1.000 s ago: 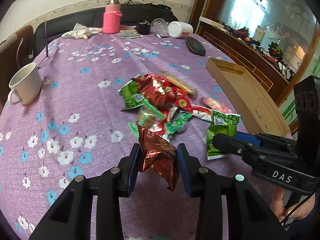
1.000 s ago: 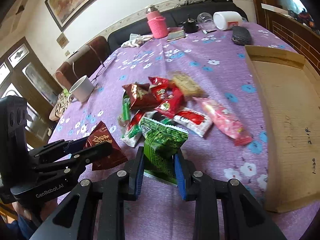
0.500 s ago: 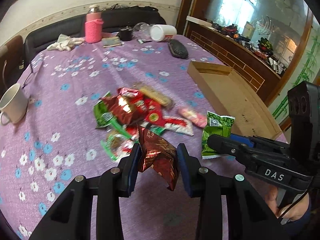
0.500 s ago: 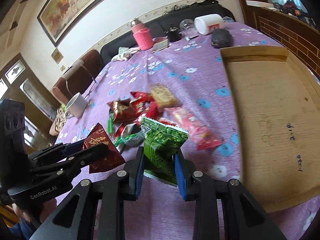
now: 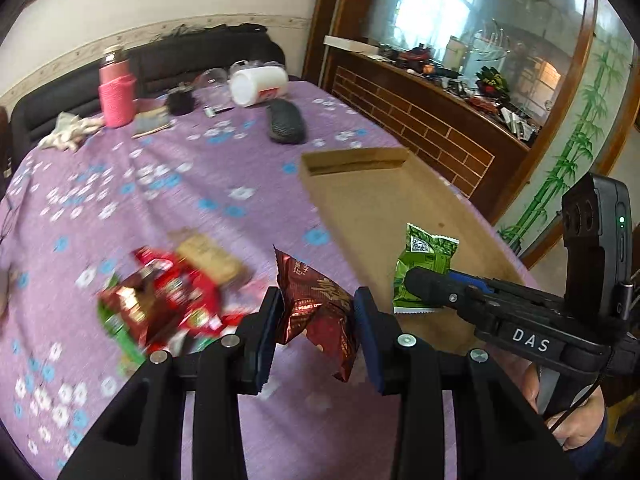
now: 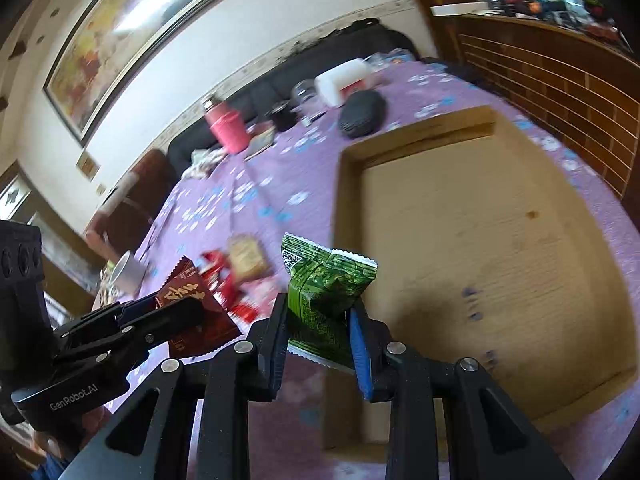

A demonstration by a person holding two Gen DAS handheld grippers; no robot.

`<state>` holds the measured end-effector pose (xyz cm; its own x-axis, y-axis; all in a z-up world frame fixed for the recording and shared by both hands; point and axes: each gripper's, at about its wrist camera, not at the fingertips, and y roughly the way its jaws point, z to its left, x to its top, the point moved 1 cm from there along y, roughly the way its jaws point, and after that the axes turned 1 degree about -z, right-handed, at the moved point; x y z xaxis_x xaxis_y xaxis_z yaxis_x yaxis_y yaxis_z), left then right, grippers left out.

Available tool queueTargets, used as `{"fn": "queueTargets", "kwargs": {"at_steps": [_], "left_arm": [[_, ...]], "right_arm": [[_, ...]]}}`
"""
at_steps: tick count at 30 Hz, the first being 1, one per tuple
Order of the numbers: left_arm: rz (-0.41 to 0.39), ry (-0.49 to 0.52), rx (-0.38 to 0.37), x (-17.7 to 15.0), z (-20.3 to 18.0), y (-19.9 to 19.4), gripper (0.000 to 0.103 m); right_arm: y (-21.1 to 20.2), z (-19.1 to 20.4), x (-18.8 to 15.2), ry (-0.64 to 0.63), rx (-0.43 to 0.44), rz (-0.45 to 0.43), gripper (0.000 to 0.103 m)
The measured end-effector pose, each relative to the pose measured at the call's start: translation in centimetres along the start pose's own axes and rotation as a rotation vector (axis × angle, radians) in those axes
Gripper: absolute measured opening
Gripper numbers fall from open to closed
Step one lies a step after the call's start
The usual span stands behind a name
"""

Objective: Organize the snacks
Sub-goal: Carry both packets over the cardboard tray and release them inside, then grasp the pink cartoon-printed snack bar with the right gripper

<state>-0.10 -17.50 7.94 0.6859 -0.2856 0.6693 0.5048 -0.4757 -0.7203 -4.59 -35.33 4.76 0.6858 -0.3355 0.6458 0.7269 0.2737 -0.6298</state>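
From the left wrist, the left gripper [image 5: 316,320] is clamped on a dark red foil snack packet [image 5: 316,312], pinched across its middle, with the lower corner hanging free below the pads. At three o'clock the right gripper [image 5: 416,288] pinches a green snack packet [image 5: 424,256] over the shallow cardboard tray [image 5: 372,196]. The pile of loose snacks [image 5: 168,296] lies at nine o'clock on the purple flowered tablecloth [image 5: 160,208].

From the right wrist, the green snack packet [image 6: 324,288] sits crumpled between the closed pads, at the tray's [image 6: 480,248] near-left edge. The red packet [image 6: 188,300] shows at nine o'clock.

Both packets look light, soft and crinkly; the slick foil could slip, so a mid-body pinch seems the safest hold.

Only the right view shows the tray's empty floor whole and a white mug [image 6: 128,272]; only the left shows the person's hand [image 5: 568,408] and the packet's dangling tail.
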Motion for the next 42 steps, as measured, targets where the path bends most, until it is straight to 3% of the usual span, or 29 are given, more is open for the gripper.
{"fn": "queueTargets", "kwargs": {"at_steps": [7, 15, 20, 28, 31, 42], "left_arm": [[0.02, 0.031, -0.047, 2.8, -3.9, 4.3, 0.036], [0.098, 0.019, -0.047, 4.0, -5.4, 10.5, 0.036], [0.129, 0.001, -0.052, 3.7, -5.5, 12.6, 0.036], [0.123, 0.001, -0.057, 3.7, -5.4, 12.8, 0.036], [0.121, -0.002, -0.06, 3.8, -5.3, 12.5, 0.037], [0.076, -0.029, -0.084, 3.9, -5.1, 9.4, 0.044]], "right_arm": [[-0.5, -4.7, 3.0, 0.069, -0.103, -0.024, 0.03], [1.7, -8.3, 5.6, 0.094, -0.206, 0.032, 0.03], [3.0, -9.6, 5.6, 0.122, -0.219, 0.074, 0.03], [3.6, -10.1, 5.3, 0.138, -0.222, 0.092, 0.033], [3.5, -10.1, 5.2, 0.143, -0.221, 0.092, 0.042], [-0.1, -8.5, 4.9, 0.147, -0.16, 0.007, 0.046]]}}
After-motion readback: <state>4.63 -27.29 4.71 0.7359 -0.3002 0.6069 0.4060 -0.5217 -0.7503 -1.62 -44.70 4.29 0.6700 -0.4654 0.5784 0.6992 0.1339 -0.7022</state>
